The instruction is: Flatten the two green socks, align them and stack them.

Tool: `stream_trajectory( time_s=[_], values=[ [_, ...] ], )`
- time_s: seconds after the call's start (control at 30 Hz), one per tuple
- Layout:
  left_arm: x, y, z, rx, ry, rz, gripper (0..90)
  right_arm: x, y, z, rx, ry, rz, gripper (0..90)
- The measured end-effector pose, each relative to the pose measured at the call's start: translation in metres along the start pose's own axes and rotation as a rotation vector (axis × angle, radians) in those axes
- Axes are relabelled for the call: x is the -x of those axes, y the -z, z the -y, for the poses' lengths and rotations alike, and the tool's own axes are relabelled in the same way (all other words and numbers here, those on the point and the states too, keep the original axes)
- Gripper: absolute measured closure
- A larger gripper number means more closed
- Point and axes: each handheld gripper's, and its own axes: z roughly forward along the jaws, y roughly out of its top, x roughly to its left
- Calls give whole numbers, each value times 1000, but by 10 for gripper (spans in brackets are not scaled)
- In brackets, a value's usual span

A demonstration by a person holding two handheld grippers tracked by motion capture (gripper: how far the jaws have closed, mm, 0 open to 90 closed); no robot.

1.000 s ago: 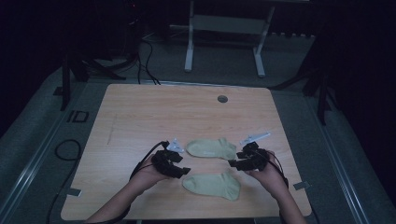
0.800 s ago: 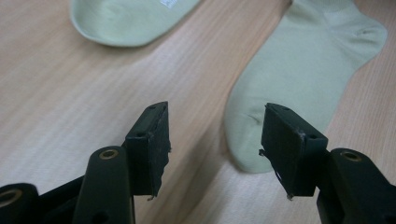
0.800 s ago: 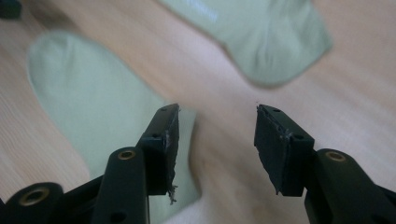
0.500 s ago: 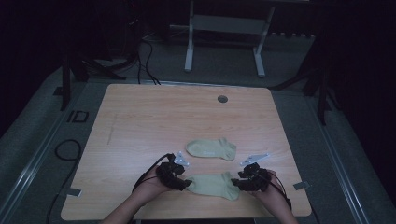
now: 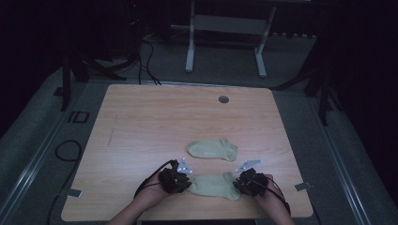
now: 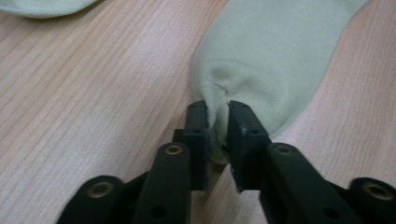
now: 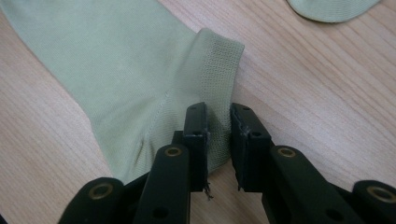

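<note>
Two pale green socks lie on the wooden table [image 5: 141, 126]. The near sock [image 5: 213, 185] lies flat between my two grippers. My left gripper [image 5: 182, 179] is at its left end. Its jaws have just been closing and now pinch a bunched fold of the sock's toe [image 6: 261, 56] between the pads [image 6: 198, 126]. My right gripper [image 5: 243, 182] is at the right end. Its jaws have also just been closing and grip the sock [image 7: 121, 65] by the heel, beside the cuff. The far sock [image 5: 212, 149] lies untouched just behind.
The far sock's edge shows at the top of the left gripper view [image 6: 42, 5] and the right gripper view [image 7: 331, 9]. A round cable hole [image 5: 223, 99] sits near the table's back edge. A white metal frame [image 5: 225, 23] stands behind, with cables on the floor [image 5: 65, 150].
Both hands have come toward the table's near edge and down, from beside the far sock to the near sock's two ends. Both pairs of jaws have closed onto the near sock.
</note>
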Motion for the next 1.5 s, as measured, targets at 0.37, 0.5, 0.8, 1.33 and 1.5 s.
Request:
stream_trajectory(
  time_s=[0.37, 0.5, 0.8, 1.33, 1.5],
  values=[
    [-9, 18, -2, 61, 33, 1, 867, 2, 21, -3, 66, -52, -25, 840],
    [-16, 33, -14, 94, 32, -12, 867, 9, 35, -12, 103, -60, -38, 839],
    [-40, 50, -53, 103, 14, -85, 866, 40, 53, -53, 157, -80, 2, 839],
    [-84, 18, -78, 17, 69, -125, 863, 86, 12, -89, 71, -152, -20, 836],
    [-87, 2, -76, -16, 74, -122, 862, 100, -6, -94, 28, -188, -31, 835]
  ],
)
